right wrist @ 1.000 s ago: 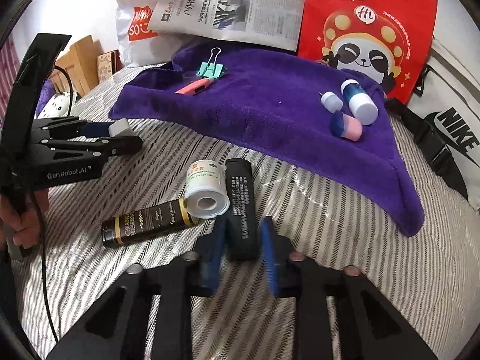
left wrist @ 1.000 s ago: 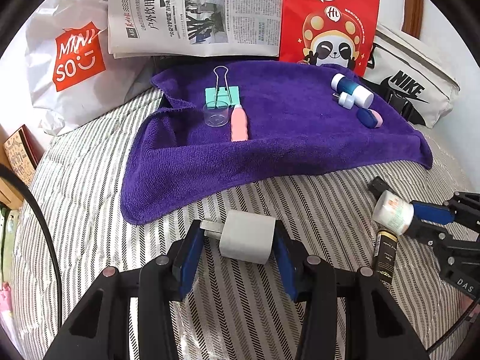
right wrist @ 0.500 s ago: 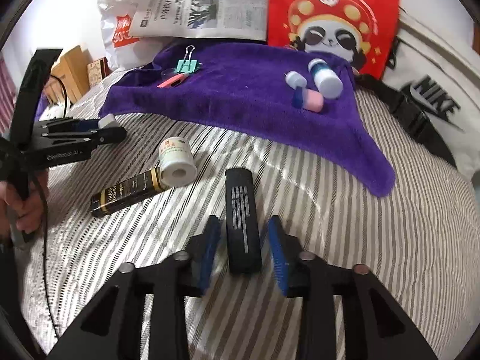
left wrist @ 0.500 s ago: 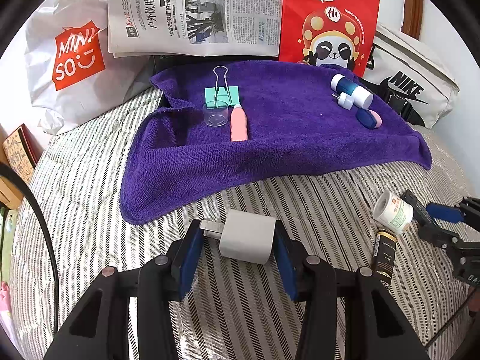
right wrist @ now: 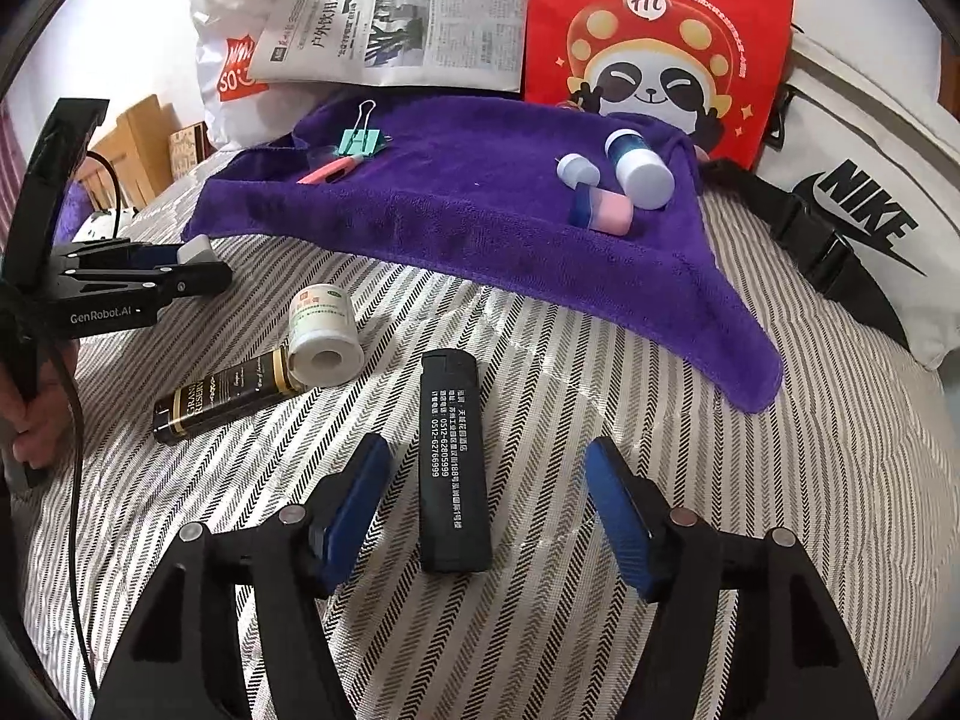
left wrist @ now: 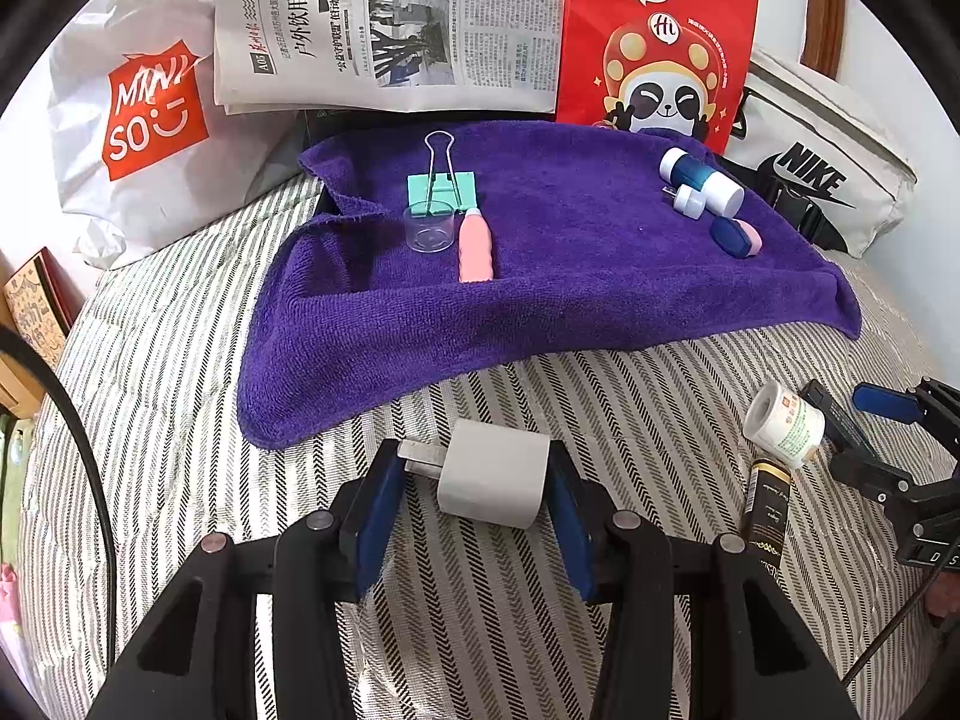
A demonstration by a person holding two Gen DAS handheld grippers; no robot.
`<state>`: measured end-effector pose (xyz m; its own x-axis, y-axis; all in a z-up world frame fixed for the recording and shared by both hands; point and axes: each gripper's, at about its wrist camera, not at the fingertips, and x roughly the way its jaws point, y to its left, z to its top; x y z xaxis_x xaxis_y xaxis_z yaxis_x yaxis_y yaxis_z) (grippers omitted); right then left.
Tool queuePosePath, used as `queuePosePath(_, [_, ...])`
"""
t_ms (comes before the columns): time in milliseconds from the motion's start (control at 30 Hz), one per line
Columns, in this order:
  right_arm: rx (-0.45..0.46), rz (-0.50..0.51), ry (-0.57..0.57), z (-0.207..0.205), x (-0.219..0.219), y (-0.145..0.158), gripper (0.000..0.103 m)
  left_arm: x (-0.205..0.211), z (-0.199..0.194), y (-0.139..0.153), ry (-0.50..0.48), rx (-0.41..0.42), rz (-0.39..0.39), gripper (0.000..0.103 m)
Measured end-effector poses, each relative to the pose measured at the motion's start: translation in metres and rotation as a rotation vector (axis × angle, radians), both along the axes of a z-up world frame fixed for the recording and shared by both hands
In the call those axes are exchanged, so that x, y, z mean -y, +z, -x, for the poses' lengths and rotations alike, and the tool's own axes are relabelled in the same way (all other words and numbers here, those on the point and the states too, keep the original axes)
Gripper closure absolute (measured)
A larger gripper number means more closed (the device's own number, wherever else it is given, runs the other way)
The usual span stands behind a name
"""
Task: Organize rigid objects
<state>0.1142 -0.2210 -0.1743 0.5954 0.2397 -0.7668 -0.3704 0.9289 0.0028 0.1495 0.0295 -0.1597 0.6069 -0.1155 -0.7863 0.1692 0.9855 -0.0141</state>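
Charger (left wrist: pixel 493 473), white, sits clamped between the left gripper's (left wrist: pixel 480 501) blue pads, just short of the purple towel's (left wrist: pixel 570 276) near hem. The right gripper's (right wrist: pixel 486 501) jaws are opening, with the black lighter (right wrist: pixel 453 459) lying loose on the striped bedcover (right wrist: pixel 690 420) between them, seemingly untouched. Bare bedcover stretches rightward.

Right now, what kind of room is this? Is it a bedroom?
Probably a bedroom. The things lie on a soft striped bed cover that looks like a mattress, with a purple towel spread over it and a shopping bag and Nike bag piled behind.
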Motion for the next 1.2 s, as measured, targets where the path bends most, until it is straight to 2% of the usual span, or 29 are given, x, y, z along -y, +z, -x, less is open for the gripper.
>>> queuePosePath(200, [-0.003,-0.002,0.004,0.0000,-0.0002,-0.0004,0.033,0.0005,0.0003,-0.0003,0.001,0.001,-0.002,0.058])
queuePosePath(267, [-0.009,0.005,0.012,-0.0003,-0.0030,-0.0016,0.022,0.0005,0.0004,-0.0003,0.001,0.001,-0.002,0.058])
queuePosePath(333, [-0.015,0.005,-0.002,-0.0021,-0.0022,-0.0022,0.017,0.0002,0.0002,-0.0004,0.001,0.001,-0.002,0.057])
queuePosePath(367, [-0.023,0.004,-0.006,-0.0030,-0.0011,-0.0032,0.010,0.0006,0.0006,-0.0003,0.001,0.001,-0.002,0.057])
queuePosePath(467, [-0.037,0.005,0.002,-0.0046,-0.0029,-0.0049,0.003,0.0015,0.0010,-0.0007,0.002,0.001,-0.004,0.057])
queuePosePath(1200, [-0.040,0.004,0.001,-0.0049,-0.0035,-0.0053,0.002,0.0020,0.0005,0.0002,0.005,0.002,-0.006,0.056])
